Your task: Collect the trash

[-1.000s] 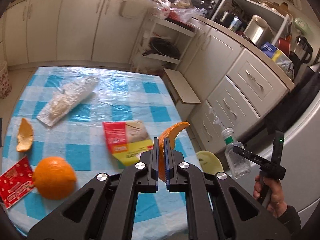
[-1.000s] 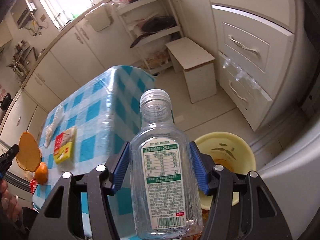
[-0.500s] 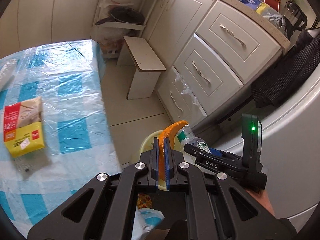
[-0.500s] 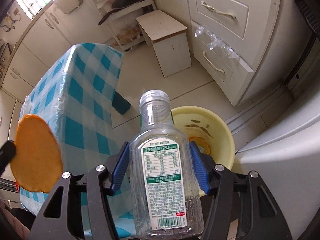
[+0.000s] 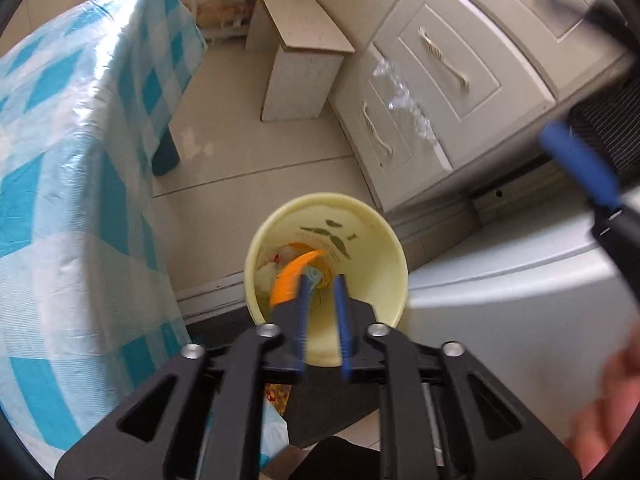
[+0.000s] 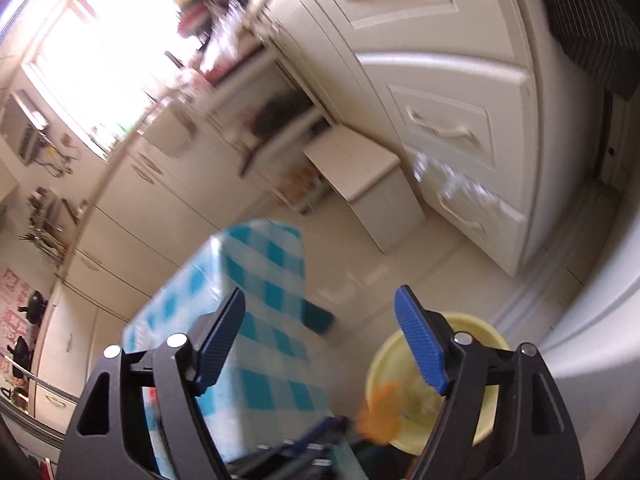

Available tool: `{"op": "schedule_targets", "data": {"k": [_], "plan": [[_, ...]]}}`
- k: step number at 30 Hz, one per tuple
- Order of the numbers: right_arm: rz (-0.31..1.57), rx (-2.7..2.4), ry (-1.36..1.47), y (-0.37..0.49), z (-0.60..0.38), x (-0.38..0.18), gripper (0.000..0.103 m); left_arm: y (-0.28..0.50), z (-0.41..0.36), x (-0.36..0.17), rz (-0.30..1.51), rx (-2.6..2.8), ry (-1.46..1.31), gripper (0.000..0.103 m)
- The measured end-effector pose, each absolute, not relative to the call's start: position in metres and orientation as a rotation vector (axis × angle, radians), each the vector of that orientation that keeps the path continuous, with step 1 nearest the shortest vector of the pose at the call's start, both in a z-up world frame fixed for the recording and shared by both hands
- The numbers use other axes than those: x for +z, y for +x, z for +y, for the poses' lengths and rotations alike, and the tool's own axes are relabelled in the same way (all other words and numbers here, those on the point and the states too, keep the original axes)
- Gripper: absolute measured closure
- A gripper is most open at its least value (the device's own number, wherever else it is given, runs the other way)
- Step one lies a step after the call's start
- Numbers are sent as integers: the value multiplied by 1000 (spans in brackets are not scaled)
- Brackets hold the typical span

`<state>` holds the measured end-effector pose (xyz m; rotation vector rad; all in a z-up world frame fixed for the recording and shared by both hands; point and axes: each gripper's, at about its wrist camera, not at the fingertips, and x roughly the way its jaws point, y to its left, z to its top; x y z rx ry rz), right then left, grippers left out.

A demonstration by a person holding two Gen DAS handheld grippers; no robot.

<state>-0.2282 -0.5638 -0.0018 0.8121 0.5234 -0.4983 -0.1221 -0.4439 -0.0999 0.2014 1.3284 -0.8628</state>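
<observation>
My left gripper [image 5: 322, 280] hangs over the open mouth of a pale yellow bin [image 5: 256, 248] on the floor, its jaws opening. An orange peel [image 5: 294, 274] lies loose against the outer tip of the left finger, inside the bin's rim, with no pad pressing on it. Other scraps lie at the bottom of the bin. My right gripper [image 6: 320, 292] is opening wide with nothing between its fingers. One of its blue pads [image 5: 580, 168] shows at the upper right. Below it, the bin [image 6: 384, 364] and the blurred peel [image 6: 380, 404] appear again.
The table with the blue-checked cloth [image 5: 80, 160] stands close on the left of the bin. A small white stool [image 5: 300, 60] and cream drawers [image 5: 440, 80] lie beyond it. A grey appliance front [image 5: 500, 280] is on the right. A blurred hand [image 5: 600, 400] sits at the lower right.
My left gripper swung from the table down over the bin and its jaws parted from the peel. The bottle has left my right gripper, whose jaws opened wider as it rose and tilted.
</observation>
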Motion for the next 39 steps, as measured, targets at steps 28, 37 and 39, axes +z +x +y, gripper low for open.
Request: {"op": "schedule_targets", "data": {"k": [28,37,39], "plan": [[478,-388,774,-184,-522,26,17,-50,-260,-15,1128,-691,28,39],[597,-310,705,-153,-492,16,16,-3,-138,-1,1072,-495,52,34],[630,-282,675,-144,-480,14,16,7,-113,2,1056,-460,57,32]]}}
